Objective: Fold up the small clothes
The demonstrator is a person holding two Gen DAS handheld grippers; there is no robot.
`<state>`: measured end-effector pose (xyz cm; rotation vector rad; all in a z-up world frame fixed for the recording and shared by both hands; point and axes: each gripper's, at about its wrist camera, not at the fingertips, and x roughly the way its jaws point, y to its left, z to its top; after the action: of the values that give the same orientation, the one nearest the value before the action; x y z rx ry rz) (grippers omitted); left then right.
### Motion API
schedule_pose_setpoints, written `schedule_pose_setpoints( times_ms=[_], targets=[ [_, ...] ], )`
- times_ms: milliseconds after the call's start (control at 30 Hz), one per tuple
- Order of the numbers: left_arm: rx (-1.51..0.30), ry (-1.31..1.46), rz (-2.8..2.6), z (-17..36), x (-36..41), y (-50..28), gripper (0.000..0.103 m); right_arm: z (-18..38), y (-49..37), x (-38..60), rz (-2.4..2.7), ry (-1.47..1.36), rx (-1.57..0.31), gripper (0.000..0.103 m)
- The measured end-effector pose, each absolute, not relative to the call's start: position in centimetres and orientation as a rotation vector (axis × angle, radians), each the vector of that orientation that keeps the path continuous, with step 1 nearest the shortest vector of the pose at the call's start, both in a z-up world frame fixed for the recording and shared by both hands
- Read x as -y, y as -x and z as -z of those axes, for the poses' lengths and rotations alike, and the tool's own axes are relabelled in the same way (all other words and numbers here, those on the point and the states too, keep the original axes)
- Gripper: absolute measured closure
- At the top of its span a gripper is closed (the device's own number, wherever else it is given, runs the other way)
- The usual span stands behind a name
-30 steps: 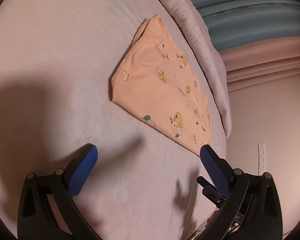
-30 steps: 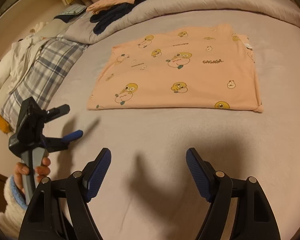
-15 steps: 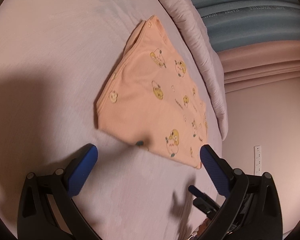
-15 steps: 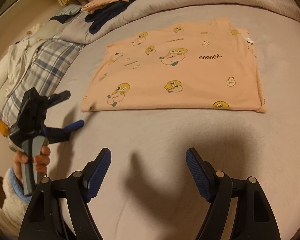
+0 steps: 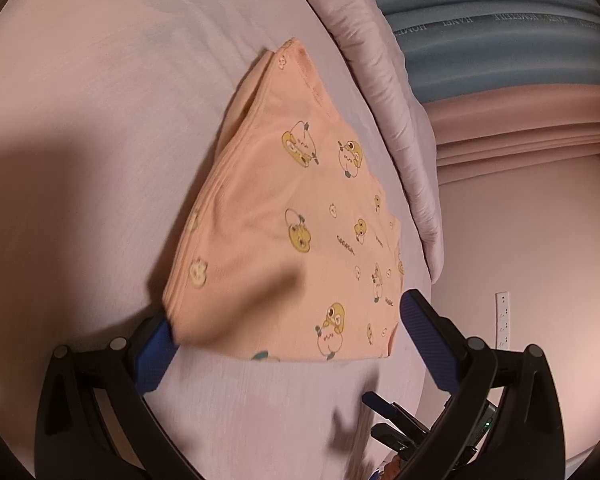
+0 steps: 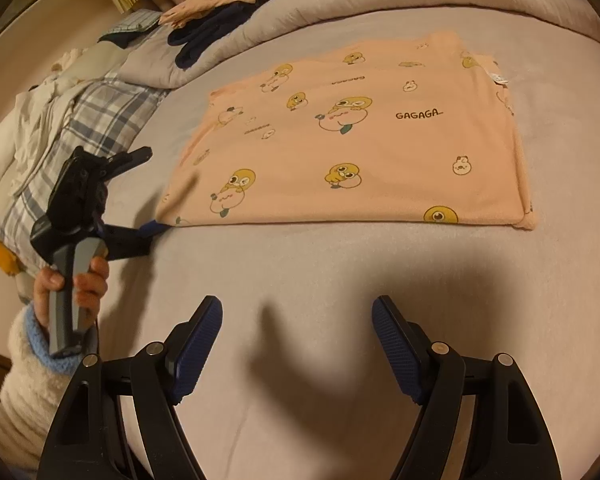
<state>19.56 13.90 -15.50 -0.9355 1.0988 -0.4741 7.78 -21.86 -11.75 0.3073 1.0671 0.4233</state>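
One gripper (image 5: 284,332) (left) astride garment (image 5: 292,216) corner

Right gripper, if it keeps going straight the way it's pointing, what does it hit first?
Most likely the bare bedsheet just ahead of the right gripper, well short of the folded peach shirt; the open jaws hold nothing. Depth is uncertain.

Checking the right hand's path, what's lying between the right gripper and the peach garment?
Only bare bedsheet, carrying the gripper's shadow, separates the right gripper from the garment in the right wrist view.
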Motion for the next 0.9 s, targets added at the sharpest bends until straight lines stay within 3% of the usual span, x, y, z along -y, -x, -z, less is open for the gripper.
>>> schedule_pose_setpoints(
  times_ms=[900],
  targets=[
    [-1.127,0.843,0.469,15.2,-12.7,-23.3,0.003,11.8,-8.1,21.7,-0.414,-0.318,-1.05,0.026]
  ],
)
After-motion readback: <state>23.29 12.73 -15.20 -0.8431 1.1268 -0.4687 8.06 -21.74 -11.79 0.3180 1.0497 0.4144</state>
